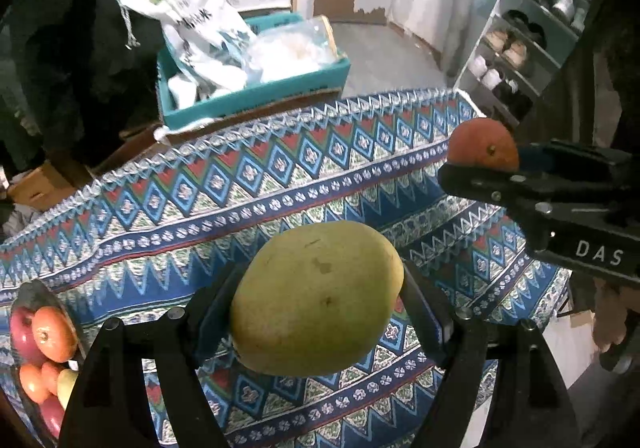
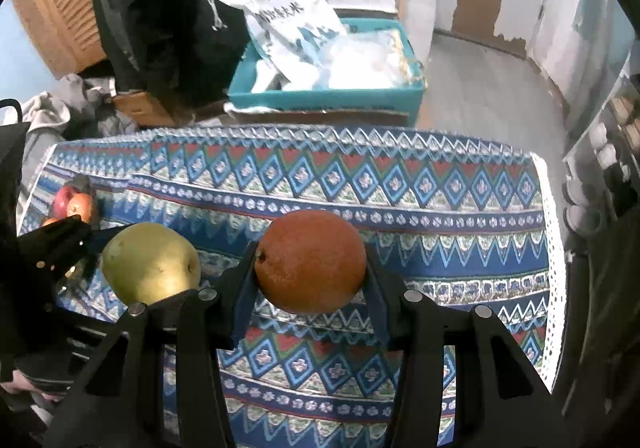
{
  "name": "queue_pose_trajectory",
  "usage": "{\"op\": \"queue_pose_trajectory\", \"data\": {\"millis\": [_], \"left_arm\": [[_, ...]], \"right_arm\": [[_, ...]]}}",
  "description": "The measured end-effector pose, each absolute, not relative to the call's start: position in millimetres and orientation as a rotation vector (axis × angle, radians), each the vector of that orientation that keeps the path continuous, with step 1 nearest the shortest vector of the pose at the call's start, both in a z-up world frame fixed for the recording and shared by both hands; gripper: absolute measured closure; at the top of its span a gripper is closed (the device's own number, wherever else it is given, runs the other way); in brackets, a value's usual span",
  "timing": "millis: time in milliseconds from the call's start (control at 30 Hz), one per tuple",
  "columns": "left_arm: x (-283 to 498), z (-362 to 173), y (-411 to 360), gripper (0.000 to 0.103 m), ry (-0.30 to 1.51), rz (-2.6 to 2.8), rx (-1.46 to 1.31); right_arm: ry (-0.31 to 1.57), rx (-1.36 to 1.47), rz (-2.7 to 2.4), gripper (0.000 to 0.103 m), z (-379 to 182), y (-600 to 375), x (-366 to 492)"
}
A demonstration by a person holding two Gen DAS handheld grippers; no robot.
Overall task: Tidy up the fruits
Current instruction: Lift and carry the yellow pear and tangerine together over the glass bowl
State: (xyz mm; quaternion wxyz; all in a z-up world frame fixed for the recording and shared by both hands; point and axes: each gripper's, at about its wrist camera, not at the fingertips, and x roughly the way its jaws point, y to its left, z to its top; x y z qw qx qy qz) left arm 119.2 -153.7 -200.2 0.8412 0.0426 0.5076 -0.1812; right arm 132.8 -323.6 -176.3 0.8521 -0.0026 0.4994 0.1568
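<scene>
Fruit is partly sorted: we are holding a mango (image 1: 316, 298) clenched in the left tool (image 1: 320, 312) and an orange (image 2: 311, 261) in the right tool (image 2: 312, 288), both above the bench (image 2: 400, 200); the bowl (image 1: 28, 298) of apples is waiting.

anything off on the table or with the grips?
Nothing stands out. Left tool holds the green mango squarely, right tool holds the orange. Both are clear of the cloth; the fruit bowl sits upright.

A table under a patterned cloth (image 2: 400, 184); on it, far left, a fruit bowl (image 2: 82, 184).
</scene>
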Motion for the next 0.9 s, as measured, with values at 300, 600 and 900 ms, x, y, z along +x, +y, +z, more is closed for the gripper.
{"op": "queue_pose_trajectory", "data": {"millis": [300, 600, 900], "left_arm": [[108, -173, -131, 0.023, 1.03, -0.361, 0.055], [97, -153, -106, 0.023, 1.007, -0.329, 0.024], [86, -140, -70, 0.023, 0.987, -0.29, -0.019]], "right_arm": [[0.999, -0.022, 0.376, 0.055, -149, -301, 125], [0.961, -0.027, 0.418, 0.055, -125, -278, 123], [0.925, -0.044, 0.489, 0.055, -105, -240, 120]]}}
